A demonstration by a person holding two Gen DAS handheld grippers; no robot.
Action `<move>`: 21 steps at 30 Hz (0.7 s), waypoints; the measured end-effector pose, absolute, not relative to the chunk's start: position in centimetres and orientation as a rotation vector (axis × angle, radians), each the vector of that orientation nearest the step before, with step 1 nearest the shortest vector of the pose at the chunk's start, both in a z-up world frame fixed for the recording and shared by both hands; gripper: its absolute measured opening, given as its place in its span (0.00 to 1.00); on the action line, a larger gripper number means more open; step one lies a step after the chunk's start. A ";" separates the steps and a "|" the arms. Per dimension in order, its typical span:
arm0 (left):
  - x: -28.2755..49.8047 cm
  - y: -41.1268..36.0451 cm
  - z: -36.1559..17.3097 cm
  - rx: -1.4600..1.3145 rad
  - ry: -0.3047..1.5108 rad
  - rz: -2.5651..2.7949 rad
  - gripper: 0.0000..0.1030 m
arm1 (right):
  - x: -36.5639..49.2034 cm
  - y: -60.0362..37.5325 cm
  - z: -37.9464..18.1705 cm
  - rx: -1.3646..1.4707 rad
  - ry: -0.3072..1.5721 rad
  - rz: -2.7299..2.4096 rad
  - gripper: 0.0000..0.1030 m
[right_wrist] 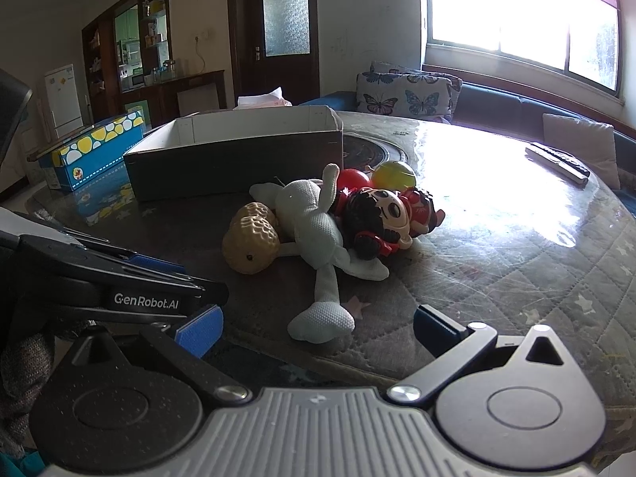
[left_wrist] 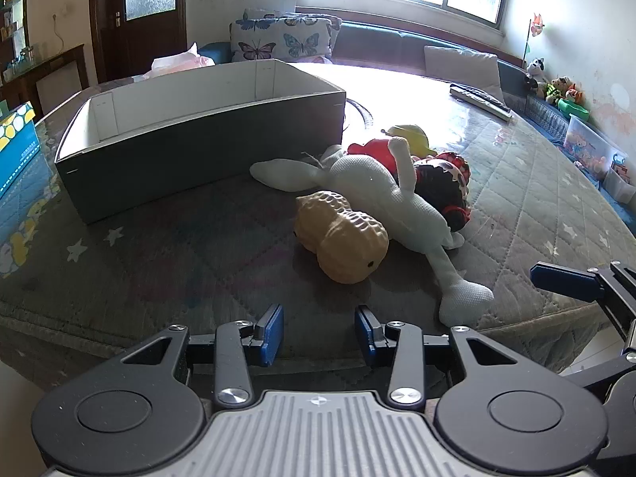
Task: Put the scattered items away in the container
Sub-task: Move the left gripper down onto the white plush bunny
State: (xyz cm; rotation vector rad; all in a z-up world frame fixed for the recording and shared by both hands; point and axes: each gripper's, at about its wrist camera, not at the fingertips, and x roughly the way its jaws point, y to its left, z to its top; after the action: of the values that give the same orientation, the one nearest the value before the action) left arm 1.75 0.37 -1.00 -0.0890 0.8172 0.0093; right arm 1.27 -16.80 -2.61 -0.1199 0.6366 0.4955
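At far left a blue box with yellow dots (right_wrist: 95, 147) sits on the quilted table (left_wrist: 159, 262). Next comes the open cardboard box (left_wrist: 198, 147), its inside bare. Just right of it lies the toy heap: a peanut toy (left_wrist: 342, 238) touching a pale plush rabbit (left_wrist: 381, 194), with a dark-haired doll (right_wrist: 381, 214), a red ball (right_wrist: 353, 178) and a yellow ball (right_wrist: 393, 175) behind. The left gripper (left_wrist: 319, 334) hovers near the peanut, released and holding nothing. The right gripper (right_wrist: 314, 330) is spread wide, holding nothing, near the rabbit's foot. A remote control (right_wrist: 556, 163) lies far right.
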 end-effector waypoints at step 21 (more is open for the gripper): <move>2.9 1.9 -0.1 -0.136 0.829 -0.007 0.41 | 2.3 -16.0 -1.5 -0.113 0.606 0.562 0.91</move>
State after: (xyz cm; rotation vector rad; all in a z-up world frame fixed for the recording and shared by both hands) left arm 2.93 1.94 -0.07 -0.1365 0.8288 -0.0065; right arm 2.34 -16.04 -1.53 -0.1131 0.6063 0.5625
